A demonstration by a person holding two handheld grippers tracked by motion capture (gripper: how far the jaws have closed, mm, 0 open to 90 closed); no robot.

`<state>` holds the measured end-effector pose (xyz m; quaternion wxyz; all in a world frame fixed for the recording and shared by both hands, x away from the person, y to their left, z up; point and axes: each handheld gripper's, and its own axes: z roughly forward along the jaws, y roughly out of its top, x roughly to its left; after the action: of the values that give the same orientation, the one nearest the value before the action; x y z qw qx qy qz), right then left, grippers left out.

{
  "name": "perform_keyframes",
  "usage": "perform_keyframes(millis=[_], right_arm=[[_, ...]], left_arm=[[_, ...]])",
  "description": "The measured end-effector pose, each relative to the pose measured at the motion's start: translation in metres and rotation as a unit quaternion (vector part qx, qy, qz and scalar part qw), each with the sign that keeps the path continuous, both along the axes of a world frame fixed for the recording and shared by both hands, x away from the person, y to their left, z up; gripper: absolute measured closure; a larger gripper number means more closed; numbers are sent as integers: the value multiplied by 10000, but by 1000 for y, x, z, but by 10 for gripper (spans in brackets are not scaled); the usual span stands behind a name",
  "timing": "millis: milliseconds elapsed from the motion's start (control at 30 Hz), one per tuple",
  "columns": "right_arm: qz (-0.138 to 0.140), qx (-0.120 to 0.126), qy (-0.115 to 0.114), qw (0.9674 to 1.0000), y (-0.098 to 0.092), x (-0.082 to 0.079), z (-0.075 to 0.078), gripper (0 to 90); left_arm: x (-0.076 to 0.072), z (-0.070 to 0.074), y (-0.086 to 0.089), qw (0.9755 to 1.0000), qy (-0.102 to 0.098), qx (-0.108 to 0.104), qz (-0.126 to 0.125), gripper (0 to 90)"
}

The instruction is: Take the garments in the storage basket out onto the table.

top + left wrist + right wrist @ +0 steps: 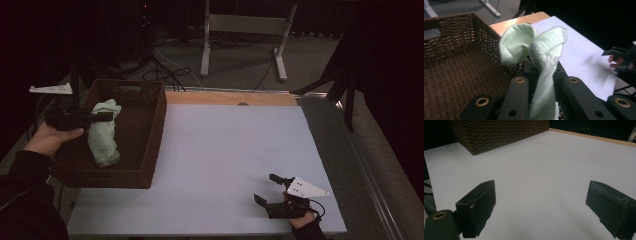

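Note:
A pale green cloth (pixel 103 132) hangs over the brown wicker basket (pixel 147 165) at the table's left edge, with my left gripper (pixel 107 117) shut on its upper part. In the left gripper view the cloth (pixel 541 57) is pinched between the black jaws and folds over above them, with the basket (pixel 456 72) below and to the left. My right gripper (pixel 266 190) rests near the table's front right with its jaws wide open and nothing between them. The right gripper view looks across bare white tabletop (pixel 544 172) toward the basket (pixel 499 132).
The white table (pixel 230 150) has a wooden strip (pixel 230 98) along its far edge. Beyond it stand a desk frame (pixel 245 35) and cables on the carpet. A grey floor strip (pixel 360 165) runs along the right side.

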<state>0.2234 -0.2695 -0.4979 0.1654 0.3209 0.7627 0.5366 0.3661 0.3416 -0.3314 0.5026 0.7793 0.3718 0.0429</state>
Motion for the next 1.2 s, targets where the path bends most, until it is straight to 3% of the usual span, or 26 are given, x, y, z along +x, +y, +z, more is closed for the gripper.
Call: perform_keyframes(millis=[333, 833, 1200], right_arm=[[8, 7, 3, 10000, 0, 0, 0, 96], [15, 16, 8, 10000, 1, 0, 0, 96], [27, 22, 6, 10000, 1, 0, 0, 96]], left_arm=[[-5, 22, -8, 9994, -221, -246, -50, 810], [-4, 52, -22, 9981, -402, -396, -244, 810], [-4, 73, -37, 9953, -554, -628, -496, 810]])
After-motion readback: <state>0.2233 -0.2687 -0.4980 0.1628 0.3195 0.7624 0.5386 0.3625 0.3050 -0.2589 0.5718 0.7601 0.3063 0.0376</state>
